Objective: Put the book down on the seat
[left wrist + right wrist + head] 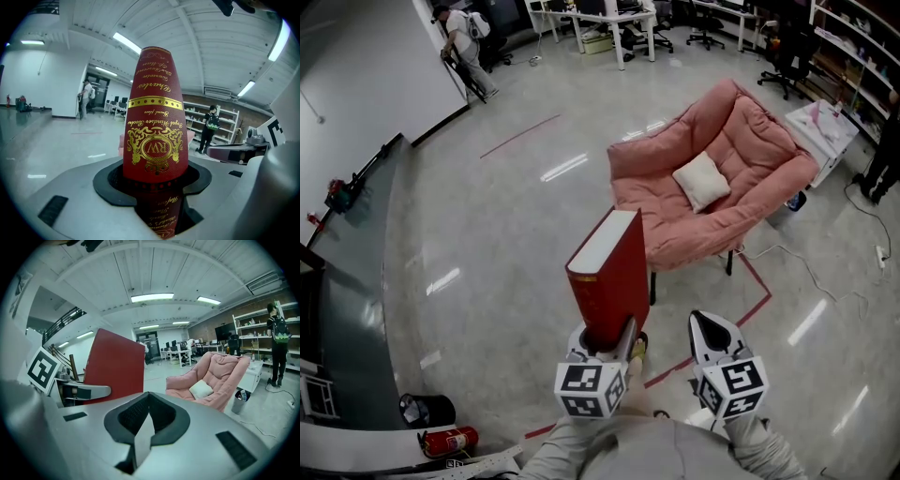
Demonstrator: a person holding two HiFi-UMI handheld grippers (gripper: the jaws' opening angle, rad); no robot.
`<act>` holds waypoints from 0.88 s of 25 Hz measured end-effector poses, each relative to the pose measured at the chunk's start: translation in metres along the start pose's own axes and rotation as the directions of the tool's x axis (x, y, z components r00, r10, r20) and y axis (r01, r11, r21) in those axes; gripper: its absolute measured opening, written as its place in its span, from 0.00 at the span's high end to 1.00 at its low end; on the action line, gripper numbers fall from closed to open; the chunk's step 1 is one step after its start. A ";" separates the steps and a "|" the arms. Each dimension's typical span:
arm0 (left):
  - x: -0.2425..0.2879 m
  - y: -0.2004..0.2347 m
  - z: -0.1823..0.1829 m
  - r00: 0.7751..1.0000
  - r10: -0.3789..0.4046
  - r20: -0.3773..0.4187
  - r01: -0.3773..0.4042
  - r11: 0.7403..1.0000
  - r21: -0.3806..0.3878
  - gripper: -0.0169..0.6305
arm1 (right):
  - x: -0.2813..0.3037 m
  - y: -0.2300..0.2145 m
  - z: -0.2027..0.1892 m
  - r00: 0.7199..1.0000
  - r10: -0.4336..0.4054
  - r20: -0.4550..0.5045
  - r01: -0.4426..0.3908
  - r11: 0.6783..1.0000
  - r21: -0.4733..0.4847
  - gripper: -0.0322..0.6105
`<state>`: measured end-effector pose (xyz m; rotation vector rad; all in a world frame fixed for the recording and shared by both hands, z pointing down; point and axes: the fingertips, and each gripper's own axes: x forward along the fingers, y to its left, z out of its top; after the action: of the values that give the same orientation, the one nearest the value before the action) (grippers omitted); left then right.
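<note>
**Book in grip; seat ahead and well apart**

The left gripper [605, 345] is clamped on the lower end of the red hardback book with gilt spine lettering [612, 267]. The book stands upright, long axis vertical. The right gripper [712, 330] is closed and empty, just beside it. The pink padded armchair [759, 141] lies ahead and to the right, with a white square cushion [701, 180] on its seat. Judgement: the book must travel forward-right, then tip flat.
</note>
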<state>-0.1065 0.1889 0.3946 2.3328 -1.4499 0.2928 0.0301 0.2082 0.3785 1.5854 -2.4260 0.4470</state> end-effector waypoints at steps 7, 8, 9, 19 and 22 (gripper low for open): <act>0.060 0.020 0.020 0.999 -0.041 -0.027 0.042 0.999 0.007 0.60 | 0.051 -0.028 0.020 1.000 -0.025 -0.004 0.025 1.000 0.016 0.94; 0.068 0.022 0.023 0.998 -0.048 -0.033 0.048 0.999 0.006 0.60 | 0.058 -0.032 0.024 1.000 -0.029 -0.006 0.029 0.999 0.018 0.94; 0.076 0.024 0.027 0.998 -0.055 -0.039 0.055 0.998 0.006 0.60 | 0.066 -0.035 0.027 0.999 -0.033 -0.008 0.033 0.999 0.018 0.94; 0.146 0.059 0.066 0.991 -0.115 -0.061 0.116 0.993 0.016 0.60 | 0.147 -0.060 0.064 0.998 -0.062 -0.011 0.062 0.998 0.007 0.94; 0.164 0.072 0.076 0.989 -0.128 -0.072 0.130 0.991 0.019 0.60 | 0.169 -0.064 0.073 0.998 -0.069 -0.014 0.069 0.998 0.010 0.94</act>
<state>-0.0988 -0.0057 0.4009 2.3977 -1.2628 0.3544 0.0202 0.0134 0.3761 1.6586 -2.3541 0.4574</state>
